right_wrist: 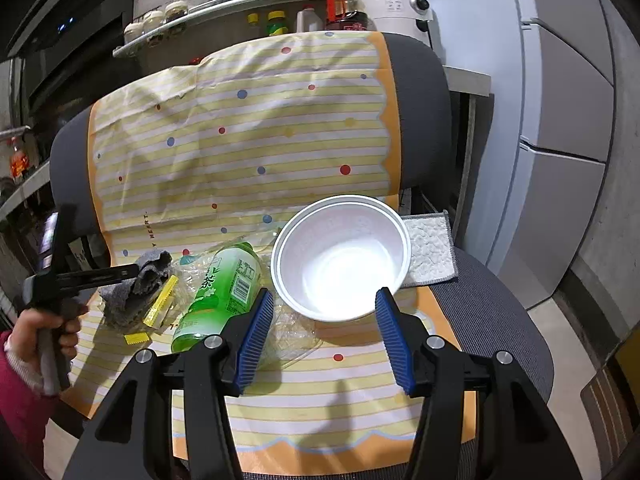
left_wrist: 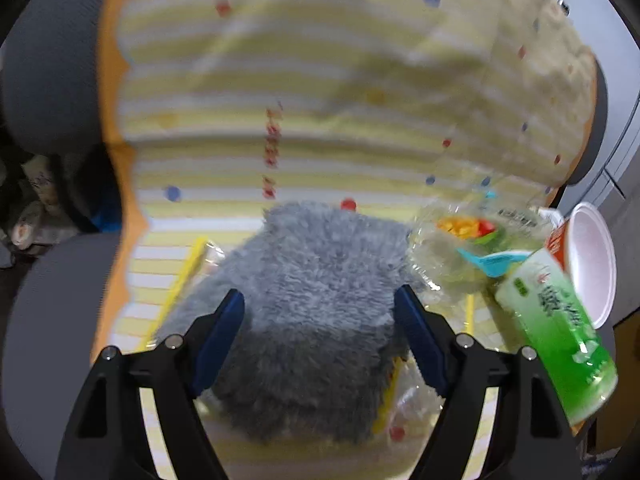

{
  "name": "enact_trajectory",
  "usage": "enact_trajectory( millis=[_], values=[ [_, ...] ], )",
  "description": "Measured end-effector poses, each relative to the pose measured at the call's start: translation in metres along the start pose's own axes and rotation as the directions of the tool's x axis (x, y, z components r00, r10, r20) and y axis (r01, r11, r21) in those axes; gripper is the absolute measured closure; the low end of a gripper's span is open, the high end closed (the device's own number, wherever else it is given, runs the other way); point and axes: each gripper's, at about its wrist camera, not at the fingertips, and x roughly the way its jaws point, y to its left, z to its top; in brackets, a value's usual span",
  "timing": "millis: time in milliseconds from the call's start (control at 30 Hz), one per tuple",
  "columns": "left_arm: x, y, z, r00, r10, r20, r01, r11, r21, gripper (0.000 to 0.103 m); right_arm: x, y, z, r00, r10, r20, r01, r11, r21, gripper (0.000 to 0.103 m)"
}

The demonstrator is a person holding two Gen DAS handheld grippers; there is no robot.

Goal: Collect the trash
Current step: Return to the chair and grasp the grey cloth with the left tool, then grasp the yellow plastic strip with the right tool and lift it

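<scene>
Black gripper (right_wrist: 324,336) frames, ribbed blue jaws, magenta sleeve (right_wrist: 16,380)

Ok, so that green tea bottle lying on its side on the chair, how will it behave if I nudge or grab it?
The green tea bottle lies on its side, so a nudge would probably roll it. It looks like thin clear plastic, likely light and apt to dent under a squeeze. Its glossy label may be slippery. It touches the white bowl and clear wrappers, so those may shift too.
</scene>
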Motion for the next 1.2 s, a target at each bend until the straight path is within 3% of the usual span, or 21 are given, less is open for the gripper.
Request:
enact_trajectory(
  millis=[100, 133, 167, 200, 233, 300, 400, 500, 600, 767, 867, 967, 1133, 1200],
  values=[
    [0.025, -0.001, -0.008, 0.996, -0.034, -0.084, 0.035, 0.999, 0.002, 0.028, 0.001, 0.001, -0.002, 1.0, -0.002, -0.01, 0.002, 1.0, -0.007, 0.048],
    [0.025, -0.004, -0.012, 0.998, -0.018, -0.065, 0.02, 0.999, 0.026, 0.028, 0.001, 0.001, -0.002, 1.0, -0.003, -0.011, 0.003, 1.0, -0.009, 0.048],
    [0.024, -0.007, -0.014, 0.999, -0.006, -0.05, 0.008, 0.999, 0.054, 0.035, 0.001, 0.002, -0.003, 1.0, -0.004, -0.012, 0.004, 1.0, -0.012, 0.048],
    [0.022, -0.007, -0.015, 0.999, -0.014, -0.043, 0.017, 0.998, 0.056, 0.061, 0.0, 0.002, -0.003, 1.0, -0.004, -0.012, 0.003, 1.0, -0.014, 0.048],
    [0.018, -0.006, -0.014, 0.999, -0.022, -0.038, 0.024, 0.998, 0.051, 0.077, 0.0, 0.004, -0.003, 1.0, -0.003, -0.011, 0.003, 1.0, -0.019, 0.048],
    [0.007, -0.002, -0.012, 0.999, -0.044, -0.015, 0.045, 0.998, 0.035, 0.086, -0.003, 0.006, -0.002, 1.0, -0.001, -0.006, 0.001, 1.0, -0.025, 0.048],
    [-0.031, 0.002, -0.012, 0.993, -0.053, 0.101, 0.049, 0.998, 0.041, 0.087, -0.013, 0.013, 0.001, 1.0, 0.006, 0.021, -0.005, 0.999, -0.047, 0.048],
    [-0.089, 0.009, -0.014, 0.972, -0.063, 0.228, 0.057, 0.998, 0.033, 0.087, -0.024, 0.024, 0.009, 0.998, 0.03, 0.05, -0.027, 0.997, -0.068, 0.046],
    [-0.129, 0.016, -0.021, 0.959, -0.02, 0.283, 0.012, 1.0, 0.028, 0.087, -0.035, 0.045, 0.019, 0.993, 0.079, 0.085, -0.07, 0.993, -0.099, 0.04],
    [-0.152, 0.034, -0.043, 0.955, 0.058, 0.292, -0.06, 0.998, -0.001, 0.087, -0.029, 0.089, 0.022, 0.983, 0.171, 0.07, -0.159, 0.977, -0.144, 0.04],
    [-0.149, 0.052, -0.058, 0.958, 0.098, 0.27, -0.092, 0.995, -0.036, 0.087, -0.006, 0.125, 0.011, 0.971, 0.241, 0.001, -0.237, 0.956, -0.174, 0.04],
    [-0.141, 0.073, -0.074, 0.968, 0.09, 0.234, -0.073, 0.994, -0.078, 0.087, 0.019, 0.154, -0.001, 0.953, 0.295, -0.071, -0.303, 0.935, -0.185, 0.044],
    [-0.121, 0.083, -0.083, 0.974, 0.099, 0.205, -0.081, 0.992, -0.094, 0.087, 0.071, 0.185, -0.013, 0.939, 0.294, -0.178, -0.321, 0.935, -0.151, 0.068],
    [-0.113, 0.086, -0.083, 0.977, 0.09, 0.194, -0.072, 0.993, -0.096, 0.087, 0.088, 0.187, -0.015, 0.937, 0.279, -0.209, -0.308, 0.944, -0.118, 0.071]
  ],
)
